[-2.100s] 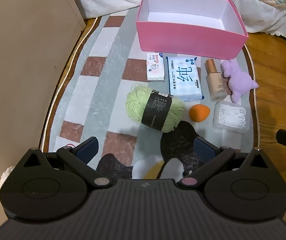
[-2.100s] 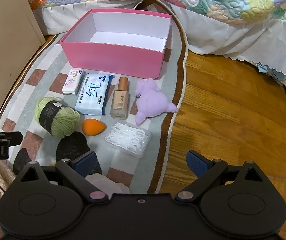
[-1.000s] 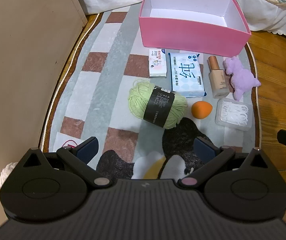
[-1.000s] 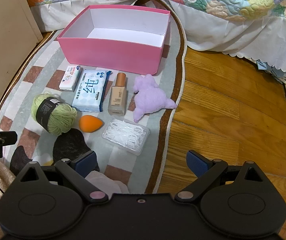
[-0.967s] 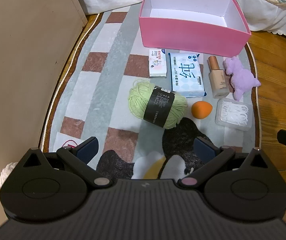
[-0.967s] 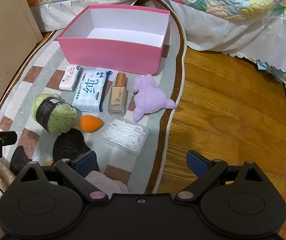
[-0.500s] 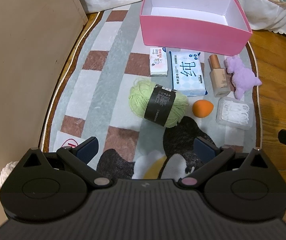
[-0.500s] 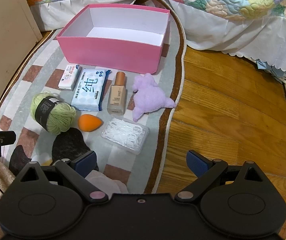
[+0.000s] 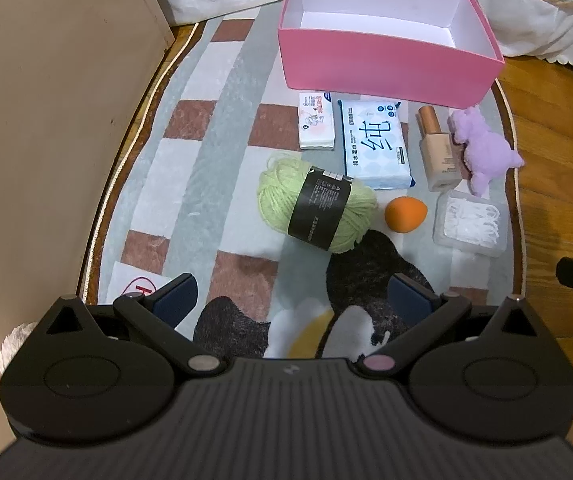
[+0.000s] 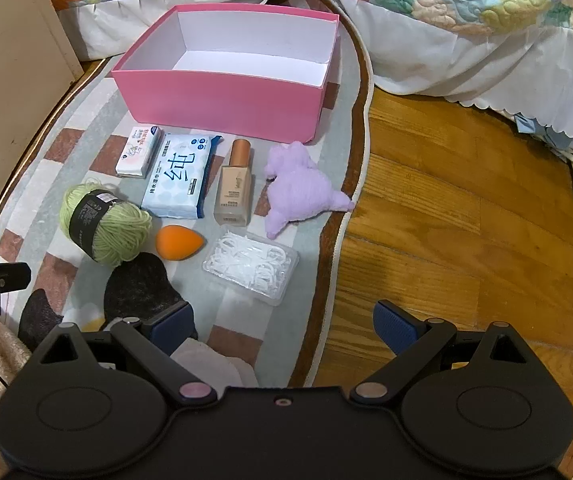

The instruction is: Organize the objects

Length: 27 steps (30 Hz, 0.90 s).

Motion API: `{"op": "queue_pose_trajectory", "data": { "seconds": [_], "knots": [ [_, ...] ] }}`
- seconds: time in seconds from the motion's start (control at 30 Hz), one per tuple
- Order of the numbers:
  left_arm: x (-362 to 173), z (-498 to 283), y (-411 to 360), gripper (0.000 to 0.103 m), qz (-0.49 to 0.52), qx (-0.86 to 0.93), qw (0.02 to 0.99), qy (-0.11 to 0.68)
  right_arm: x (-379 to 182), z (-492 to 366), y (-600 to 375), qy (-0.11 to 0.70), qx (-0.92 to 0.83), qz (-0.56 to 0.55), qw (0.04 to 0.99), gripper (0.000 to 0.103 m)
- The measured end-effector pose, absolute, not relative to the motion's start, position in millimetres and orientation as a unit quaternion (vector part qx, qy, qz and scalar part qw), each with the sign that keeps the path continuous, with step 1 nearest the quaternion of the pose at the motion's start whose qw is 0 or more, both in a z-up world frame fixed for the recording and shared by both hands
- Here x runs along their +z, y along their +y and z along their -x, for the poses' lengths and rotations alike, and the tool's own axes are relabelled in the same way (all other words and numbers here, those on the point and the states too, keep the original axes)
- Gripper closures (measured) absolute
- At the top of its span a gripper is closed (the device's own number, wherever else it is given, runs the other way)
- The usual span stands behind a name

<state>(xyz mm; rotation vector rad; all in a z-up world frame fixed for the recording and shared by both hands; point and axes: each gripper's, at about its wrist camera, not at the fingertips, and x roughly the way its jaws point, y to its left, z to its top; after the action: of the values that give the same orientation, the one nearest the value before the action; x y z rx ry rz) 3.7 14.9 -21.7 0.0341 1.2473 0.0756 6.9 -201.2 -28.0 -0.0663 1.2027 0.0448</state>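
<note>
Both: left gripper (image 9: 292, 300) released | right gripper (image 10: 282, 324) released | rug (image 9: 226, 128) pattern partly hidden

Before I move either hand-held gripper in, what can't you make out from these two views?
- Pink box: its near wall hides the front strip of its floor in both views.
- Foundation bottle: label print too small to read.
- Yarn ball: band text too small in both views.
- Red-marked paper: partly covered by the left hand-held gripper, left wrist view.
- Right hand-held gripper: its body hides the rug nearest the camera.
</note>
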Motion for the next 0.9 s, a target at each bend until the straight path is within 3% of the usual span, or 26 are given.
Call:
{"op": "queue_pose_trajectory", "data": {
  "seconds": [0.27,0.47,0.57,0.9],
  "knots": [
    [-17.6,-3.1,17.7,0.000,-0.014,0.035,0.814,0.580,-28.2,-11.4,-202.6,0.568,0.040,0.022,0.822,0.005],
    [-2.9,-2.6,37.4,0.000,0.049,0.033,0.832,0.551,-3.5,-22.0,-195.4,0.495,0.037,0.076,0.865,0.005],
    [-1.8,-8.1,48.5,0.000,0.057,0.035,0.837,0.543,4.0,-29.6,-191.1,0.457,0.076,0.075,0.883,0.005],
    [-2.6,-63.0,67.5,0.000,0.072,0.026,0.852,0.517,-12.0,-76.7,-138.6,0.445,0.239,0.119,0.855,0.005]
  ]
}}
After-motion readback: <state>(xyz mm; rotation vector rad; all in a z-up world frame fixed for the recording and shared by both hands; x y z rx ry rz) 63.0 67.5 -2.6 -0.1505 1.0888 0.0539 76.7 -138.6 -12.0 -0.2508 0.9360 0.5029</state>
